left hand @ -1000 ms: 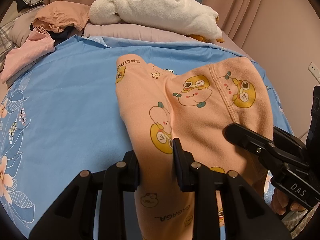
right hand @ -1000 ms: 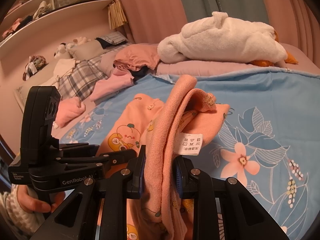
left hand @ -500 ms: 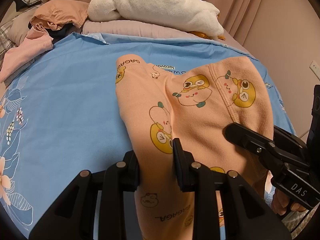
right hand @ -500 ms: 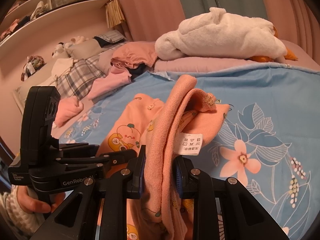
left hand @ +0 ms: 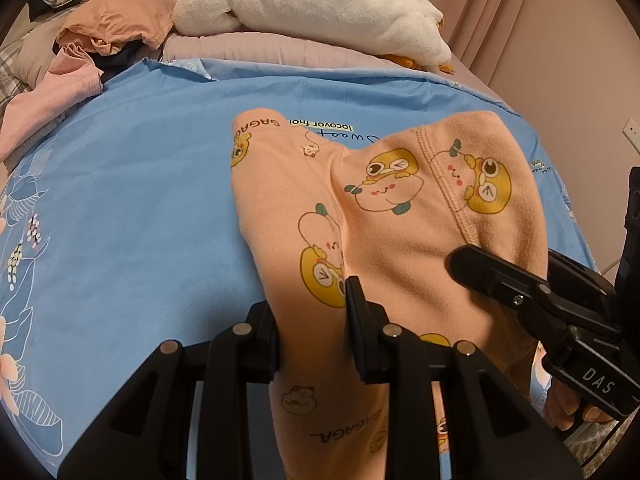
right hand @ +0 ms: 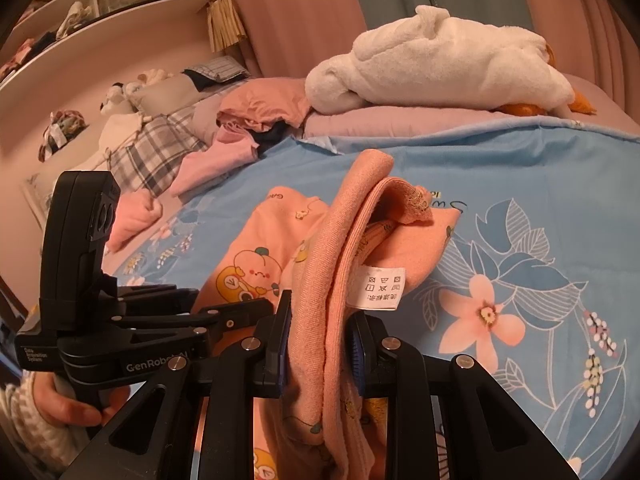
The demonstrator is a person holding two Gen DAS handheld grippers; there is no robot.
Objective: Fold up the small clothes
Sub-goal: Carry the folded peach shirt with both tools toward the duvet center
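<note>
2 grippers pinch 1 peach garment (left hand: 400,216) over blue sheet (left hand: 120,200), far end lying on it. White plush (left hand: 320,0) at head of bed. Left gripper (left hand: 312,320) clamped on a print leg; right gripper (right hand: 320,340) clamped on bunched waistband, care tag (right hand: 380,288) hanging beside it.

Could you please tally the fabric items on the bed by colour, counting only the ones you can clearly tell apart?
Peach, cartoon-printed: 1, the small garment both grippers hold.
Blue: 1, the floral sheet.
White: 1, the fluffy bundle.
Pink: 2, the crumpled top and the small roll.
Plaid: 1, the cushion.
Total: 6. The pile behind is too jumbled to count.
</note>
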